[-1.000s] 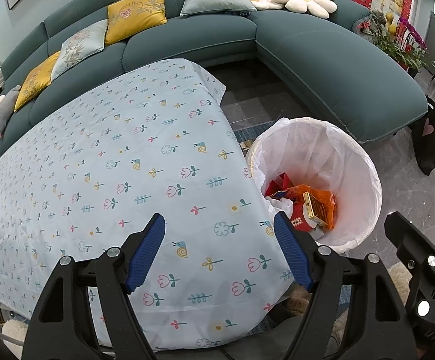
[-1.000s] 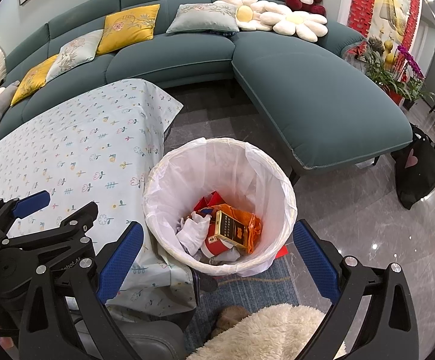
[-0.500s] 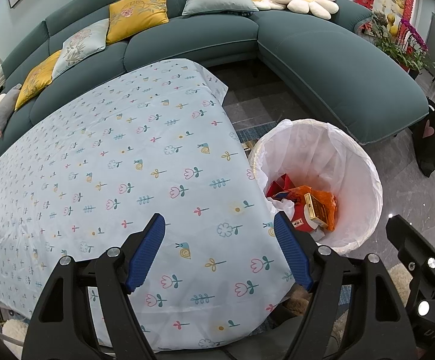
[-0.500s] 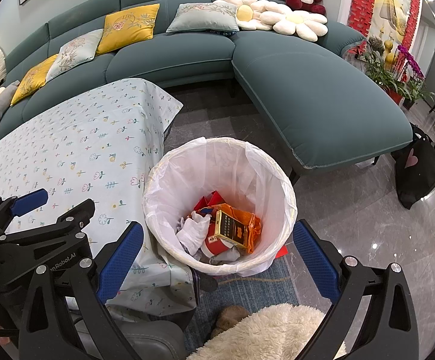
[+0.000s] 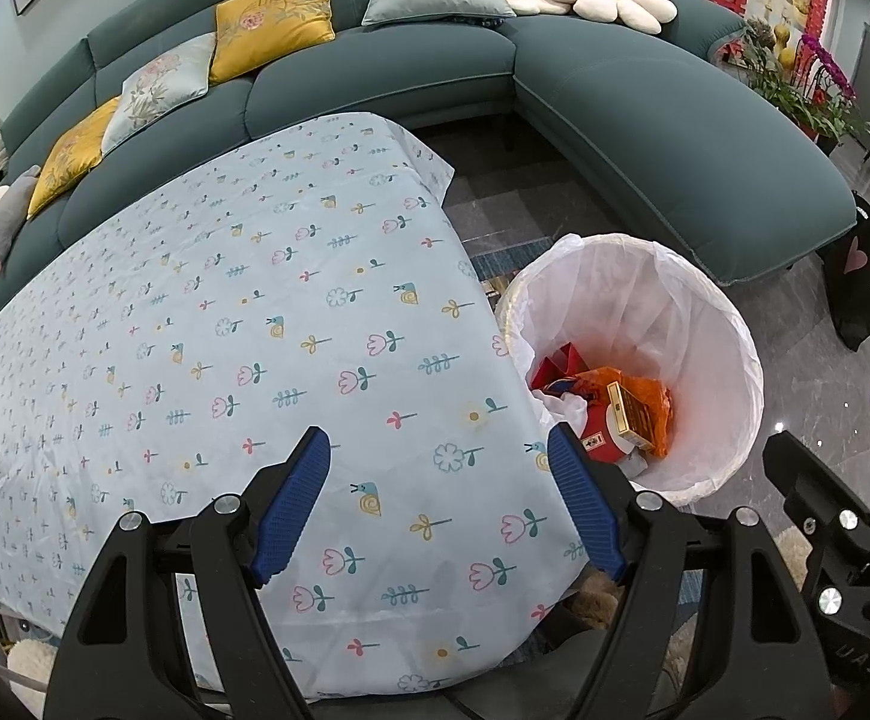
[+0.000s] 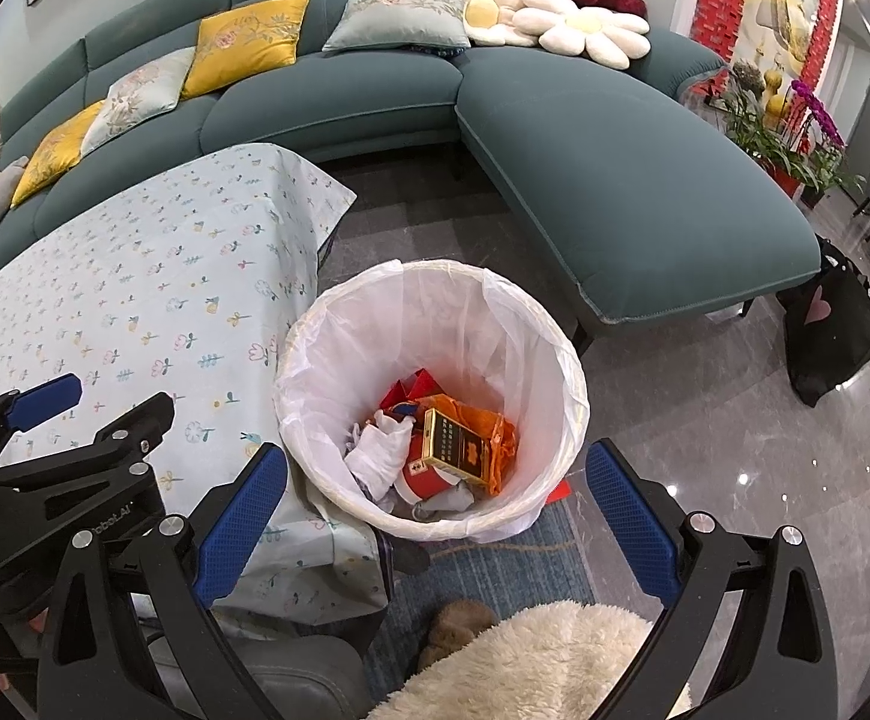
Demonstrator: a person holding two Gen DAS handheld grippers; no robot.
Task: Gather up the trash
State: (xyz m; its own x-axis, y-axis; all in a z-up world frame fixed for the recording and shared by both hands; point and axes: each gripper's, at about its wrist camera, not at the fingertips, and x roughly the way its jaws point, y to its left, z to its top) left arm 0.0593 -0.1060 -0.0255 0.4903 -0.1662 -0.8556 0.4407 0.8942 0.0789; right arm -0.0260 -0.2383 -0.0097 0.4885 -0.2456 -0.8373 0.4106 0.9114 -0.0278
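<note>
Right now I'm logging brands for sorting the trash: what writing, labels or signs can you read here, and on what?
"obot.AI", first letters hidden: on the left gripper body, seen from the right wrist.
Gold box in the bin: lines of print, too small to read.
Red cup in the bin: small label, too blurred.
Black bag: a pink heart, no words.

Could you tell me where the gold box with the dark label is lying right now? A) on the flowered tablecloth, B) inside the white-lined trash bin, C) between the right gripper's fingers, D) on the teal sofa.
B: the gold box lies on top of orange and white waste inside the white-lined trash bin, with both grippers open and empty.
</note>
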